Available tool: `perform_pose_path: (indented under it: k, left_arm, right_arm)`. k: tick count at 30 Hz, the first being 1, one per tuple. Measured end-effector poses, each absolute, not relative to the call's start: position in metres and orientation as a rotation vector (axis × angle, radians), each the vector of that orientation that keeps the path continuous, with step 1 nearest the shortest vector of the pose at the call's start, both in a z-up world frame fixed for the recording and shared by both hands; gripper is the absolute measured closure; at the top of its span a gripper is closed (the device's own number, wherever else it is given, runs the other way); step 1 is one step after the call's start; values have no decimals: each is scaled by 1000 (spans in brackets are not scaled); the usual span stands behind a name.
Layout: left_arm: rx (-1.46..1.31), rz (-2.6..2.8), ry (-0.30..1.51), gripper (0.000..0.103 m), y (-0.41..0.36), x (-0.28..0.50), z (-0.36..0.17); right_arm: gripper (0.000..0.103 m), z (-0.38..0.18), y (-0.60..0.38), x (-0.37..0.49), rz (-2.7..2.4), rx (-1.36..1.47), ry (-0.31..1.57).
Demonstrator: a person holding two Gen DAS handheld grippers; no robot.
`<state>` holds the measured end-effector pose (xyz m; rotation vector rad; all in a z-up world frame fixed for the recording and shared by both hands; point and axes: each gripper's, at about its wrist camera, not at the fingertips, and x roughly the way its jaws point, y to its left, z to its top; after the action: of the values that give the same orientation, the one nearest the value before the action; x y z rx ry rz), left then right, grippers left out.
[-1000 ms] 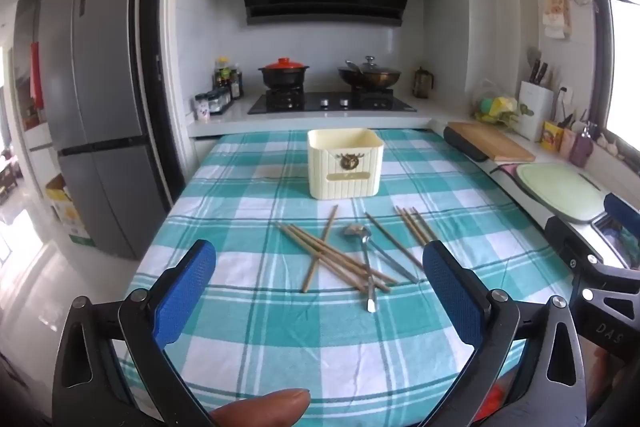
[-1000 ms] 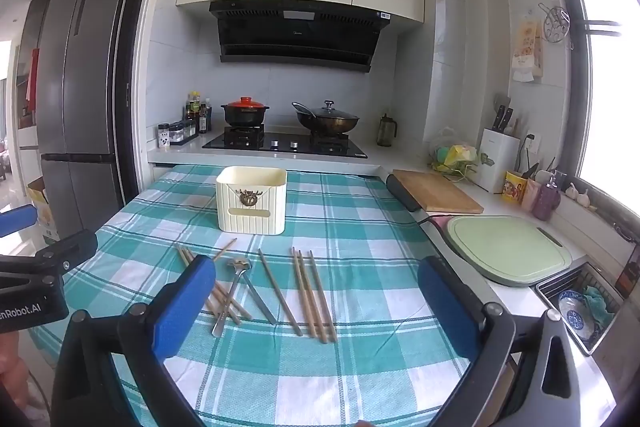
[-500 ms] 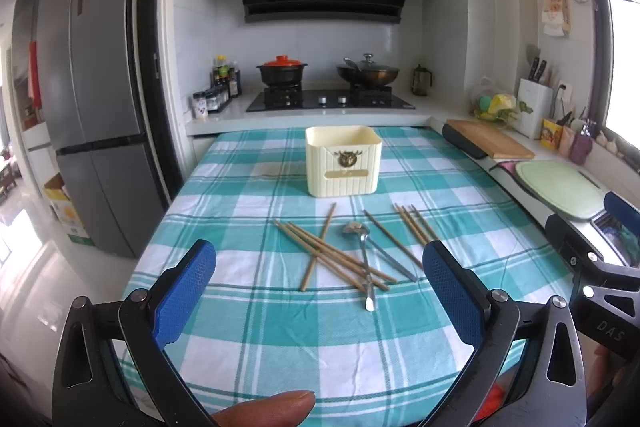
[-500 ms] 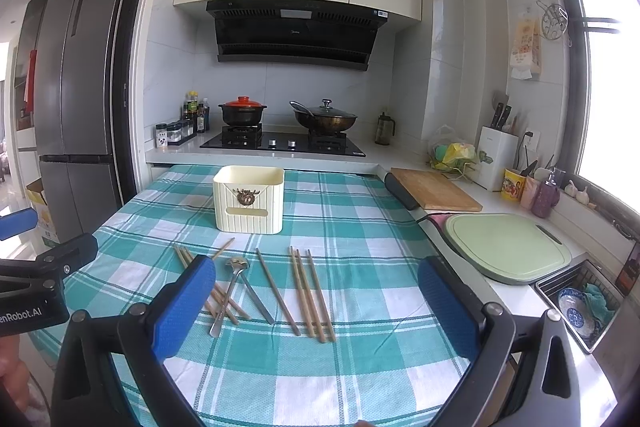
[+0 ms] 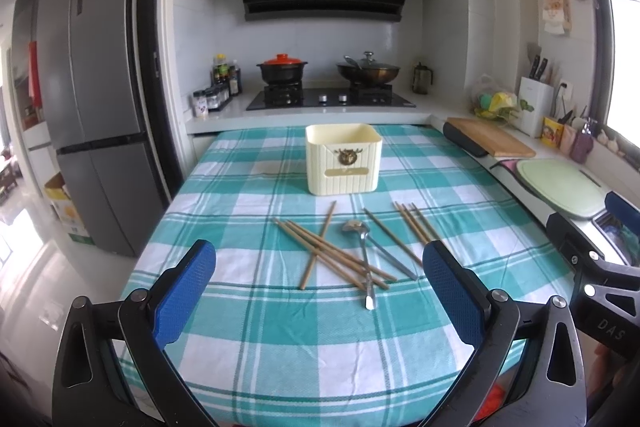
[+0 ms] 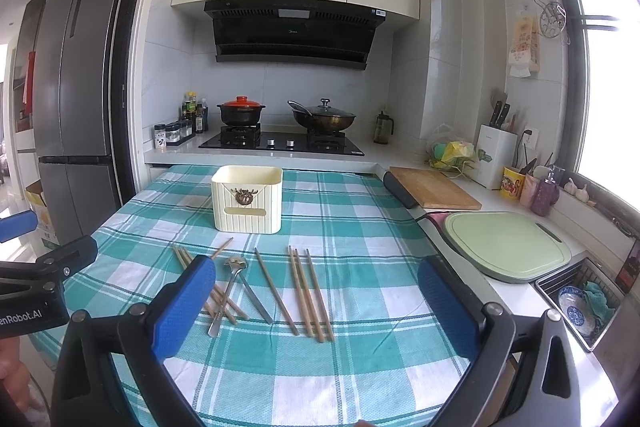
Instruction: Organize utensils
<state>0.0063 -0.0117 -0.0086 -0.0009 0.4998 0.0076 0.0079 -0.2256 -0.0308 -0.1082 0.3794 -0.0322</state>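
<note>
The left gripper (image 5: pixel 318 295) hangs with jaws wide apart and empty over the checked surface (image 5: pixel 280 347). Ahead lie crossed chopsticks (image 5: pixel 320 247), a spoon (image 5: pixel 365 259) among them, and three parallel chopsticks (image 5: pixel 414 223), all before the cream holder (image 5: pixel 343 159). The right gripper (image 6: pixel 316 303) is likewise spread and empty.
</note>
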Motion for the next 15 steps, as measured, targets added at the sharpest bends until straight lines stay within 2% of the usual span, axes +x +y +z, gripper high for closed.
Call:
perform_pose_path:
  k: [15]
  left_arm:
    - [10,25,492,0,-7,8,-10]
  right_arm:
    - [0,-32,-222,9,-26,-117,389]
